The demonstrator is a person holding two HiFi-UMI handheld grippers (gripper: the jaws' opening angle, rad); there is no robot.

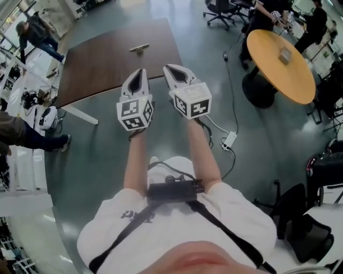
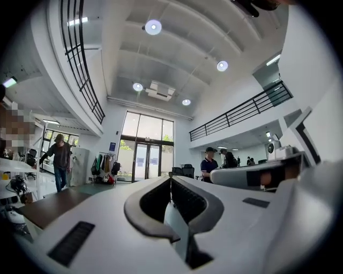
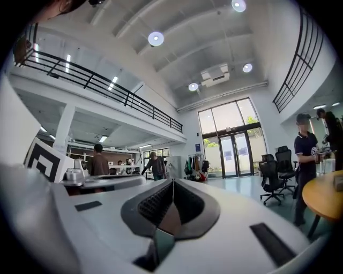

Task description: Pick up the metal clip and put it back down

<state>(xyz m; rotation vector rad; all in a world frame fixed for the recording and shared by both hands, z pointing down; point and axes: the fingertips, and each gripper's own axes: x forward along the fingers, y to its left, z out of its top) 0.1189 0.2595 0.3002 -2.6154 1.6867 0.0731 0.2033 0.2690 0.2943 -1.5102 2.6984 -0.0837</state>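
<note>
The metal clip [image 1: 139, 48] lies on the dark brown table [image 1: 96, 69], near its far side. Both grippers are held up in front of the person, just short of the table's near edge. My left gripper [image 1: 139, 71] is shut with nothing between its tips, which meet in the left gripper view [image 2: 171, 178]. My right gripper [image 1: 170, 68] is likewise shut and empty, its tips [image 3: 172, 181] touching in the right gripper view. Both gripper views look level across the hall, so the clip does not show in them.
A round yellow table [image 1: 281, 64] stands at the right with people and office chairs [image 1: 222, 10] behind it. A white power strip [image 1: 229, 140] and its cable lie on the grey floor. A person [image 1: 37, 35] bends over at the far left.
</note>
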